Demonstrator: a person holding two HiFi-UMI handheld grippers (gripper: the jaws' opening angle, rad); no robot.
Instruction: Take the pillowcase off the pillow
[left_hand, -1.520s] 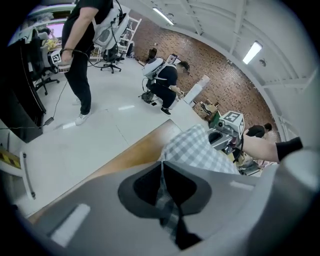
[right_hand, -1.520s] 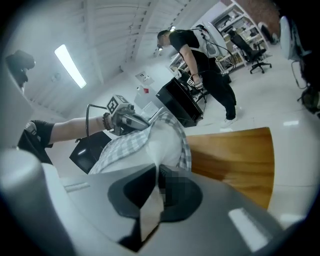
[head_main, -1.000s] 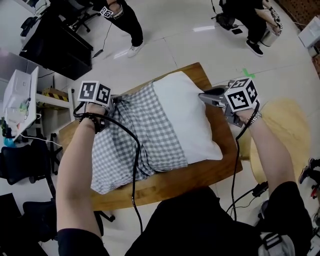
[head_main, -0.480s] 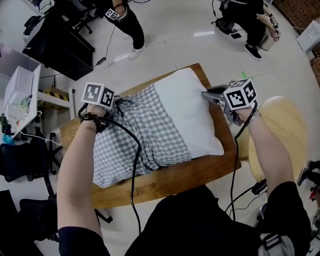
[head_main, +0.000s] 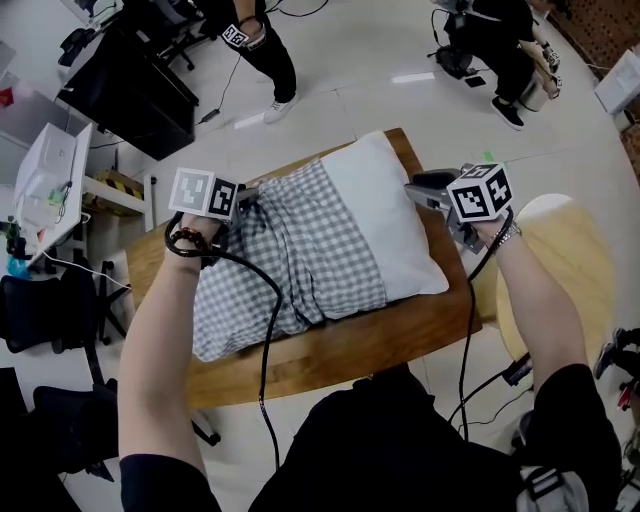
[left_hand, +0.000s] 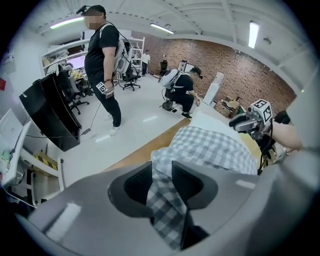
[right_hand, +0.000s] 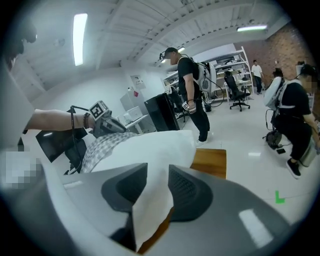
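Both jaws have just been opening part-way, cloth between them: left gripper (left_hand: 161, 172) releases the pillowcase (head_main: 290, 250), right gripper (right_hand: 156, 187) the pillow (head_main: 385, 215), probably to regrip.

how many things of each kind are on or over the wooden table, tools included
white pillow: 1
grey checked pillowcase: 1
tools: 2 (left tool, pillowcase fabric between its jaws; right tool, pillow corner between its jaws; both sets of jaws have just been opening)
total: 4
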